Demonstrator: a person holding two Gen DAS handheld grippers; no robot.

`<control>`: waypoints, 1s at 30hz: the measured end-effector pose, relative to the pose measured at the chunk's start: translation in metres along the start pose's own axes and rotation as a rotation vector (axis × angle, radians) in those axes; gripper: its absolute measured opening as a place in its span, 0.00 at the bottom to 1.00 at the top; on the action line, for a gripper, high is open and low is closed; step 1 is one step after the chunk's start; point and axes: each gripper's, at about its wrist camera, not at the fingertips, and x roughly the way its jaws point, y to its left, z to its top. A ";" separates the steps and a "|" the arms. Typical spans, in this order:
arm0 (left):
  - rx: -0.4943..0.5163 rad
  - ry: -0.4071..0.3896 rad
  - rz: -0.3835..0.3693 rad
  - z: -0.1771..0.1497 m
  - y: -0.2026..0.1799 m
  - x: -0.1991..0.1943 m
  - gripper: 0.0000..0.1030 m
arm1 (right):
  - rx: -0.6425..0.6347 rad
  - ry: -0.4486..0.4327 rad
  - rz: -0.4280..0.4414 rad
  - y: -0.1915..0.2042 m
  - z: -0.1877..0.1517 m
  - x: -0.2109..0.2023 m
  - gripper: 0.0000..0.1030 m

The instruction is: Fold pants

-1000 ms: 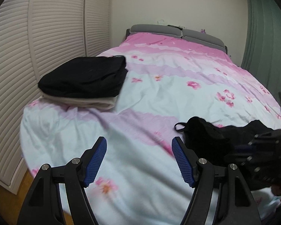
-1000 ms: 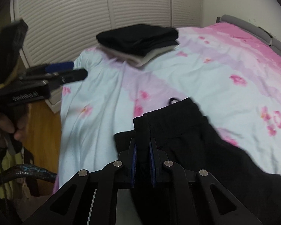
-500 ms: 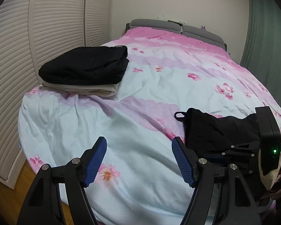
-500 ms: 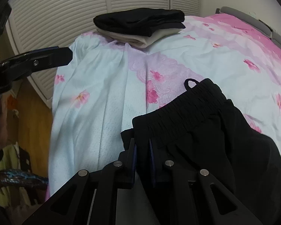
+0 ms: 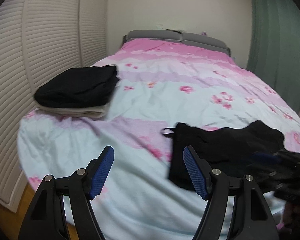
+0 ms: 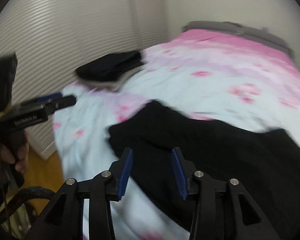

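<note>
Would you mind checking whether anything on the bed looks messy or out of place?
The black pants lie rumpled and unfolded near the foot of the bed, unlike the neat stack of folded clothes at its left edge. Otherwise nothing stands out; no spill or damage is visible.

The right wrist view is motion-blurred. The black pants (image 6: 220,150) run past its right edge. The stack of folded clothes (image 6: 112,68) beyond the pants is smeared.

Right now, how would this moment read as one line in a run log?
task: fold pants | left gripper: open, empty | right gripper: jaws just opened, released black pants | pants: lying on bed
</note>
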 end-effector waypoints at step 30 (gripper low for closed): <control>0.319 0.034 -0.378 -0.061 -0.294 0.018 0.69 | 0.455 0.196 -0.319 -0.241 -0.158 -0.146 0.46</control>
